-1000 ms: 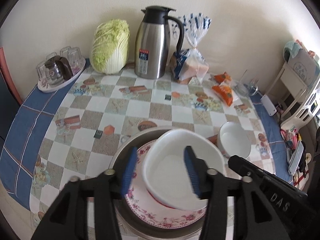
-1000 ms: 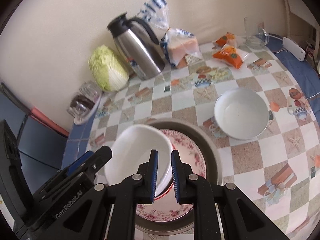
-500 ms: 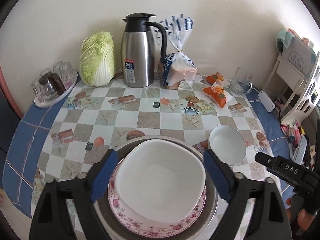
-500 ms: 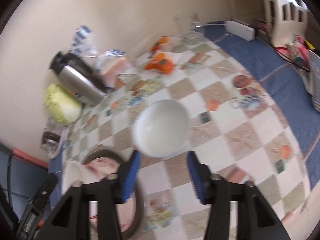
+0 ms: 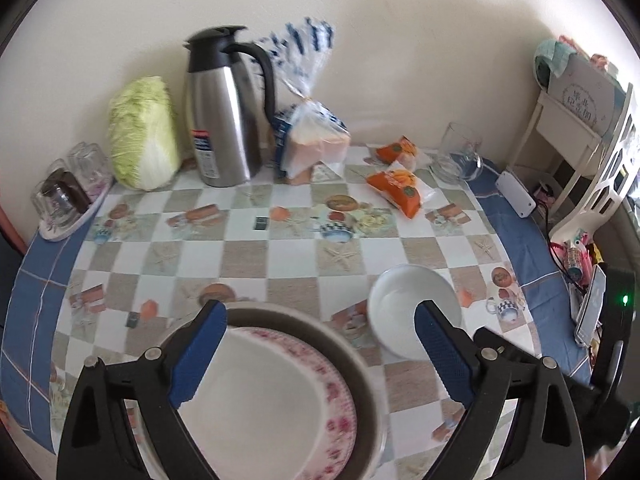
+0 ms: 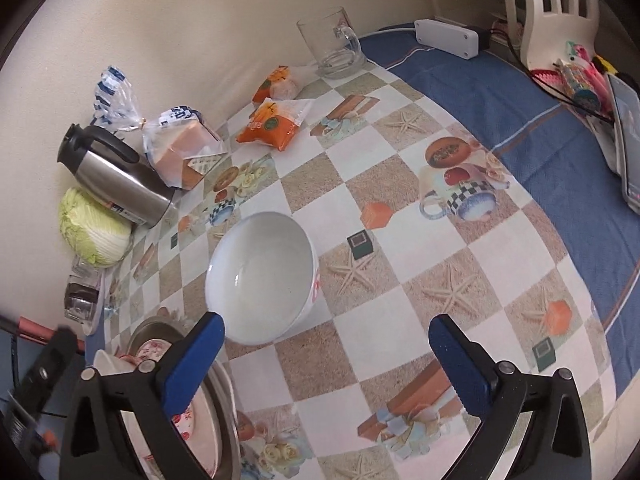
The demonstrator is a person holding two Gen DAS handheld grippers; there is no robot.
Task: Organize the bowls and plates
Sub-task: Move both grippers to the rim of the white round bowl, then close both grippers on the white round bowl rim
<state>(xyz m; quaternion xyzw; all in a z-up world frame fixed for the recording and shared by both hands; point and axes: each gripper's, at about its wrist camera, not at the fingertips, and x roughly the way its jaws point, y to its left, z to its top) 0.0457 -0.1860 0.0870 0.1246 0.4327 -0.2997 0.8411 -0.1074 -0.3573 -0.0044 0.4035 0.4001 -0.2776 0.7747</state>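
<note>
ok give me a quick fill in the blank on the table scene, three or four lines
1. The lone white bowl stands on the ____ tablecloth.
2. The right gripper is ____ and holds nothing.
3. The glass mug stands ____.
4. The floral plate lies in a ____ pan.

Missing words: checkered; open; upright; metal

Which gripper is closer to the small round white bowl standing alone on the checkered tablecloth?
Right. The right gripper, jaws wide and just opened, is right in front of the small round white bowl. The left gripper, open, is over the stacked dishes beside it.
</note>
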